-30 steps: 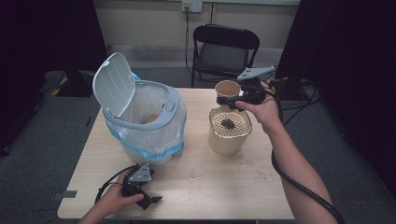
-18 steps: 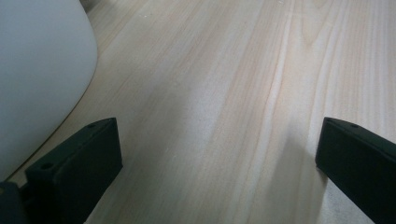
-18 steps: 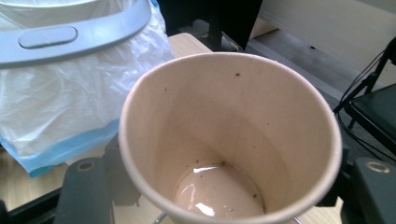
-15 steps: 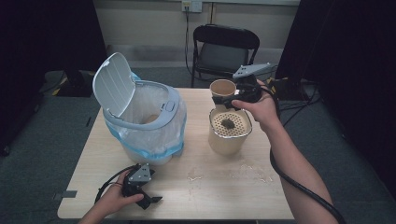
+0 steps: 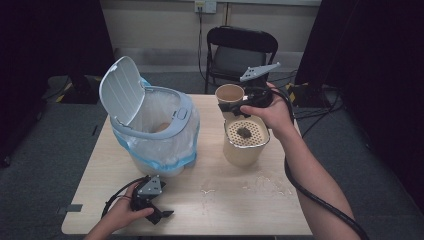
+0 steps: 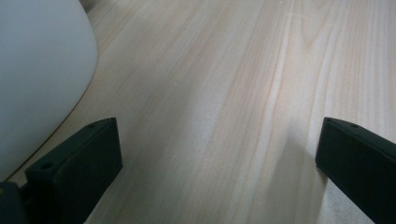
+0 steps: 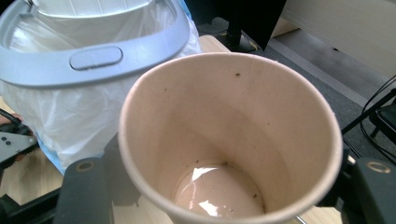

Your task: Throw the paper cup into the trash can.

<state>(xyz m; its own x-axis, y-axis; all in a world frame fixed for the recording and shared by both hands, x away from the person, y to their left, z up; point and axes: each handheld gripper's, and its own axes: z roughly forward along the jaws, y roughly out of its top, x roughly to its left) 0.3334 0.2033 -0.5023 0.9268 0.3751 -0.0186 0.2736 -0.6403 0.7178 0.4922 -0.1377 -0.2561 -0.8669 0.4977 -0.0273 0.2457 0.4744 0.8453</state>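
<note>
Paper cup upright, mouth up

No text, brand, number or sign is showing clearly enough to be read. The paper cup is showing a plain inner wall with only dark specks. The grey ring of the bin is carrying an oval button without any lettering, and its white lid is plain too. The strainer pot near the far right corner of the tabletop is bearing no label. The socket plate on the wall behind is too small to tell anything.
</note>
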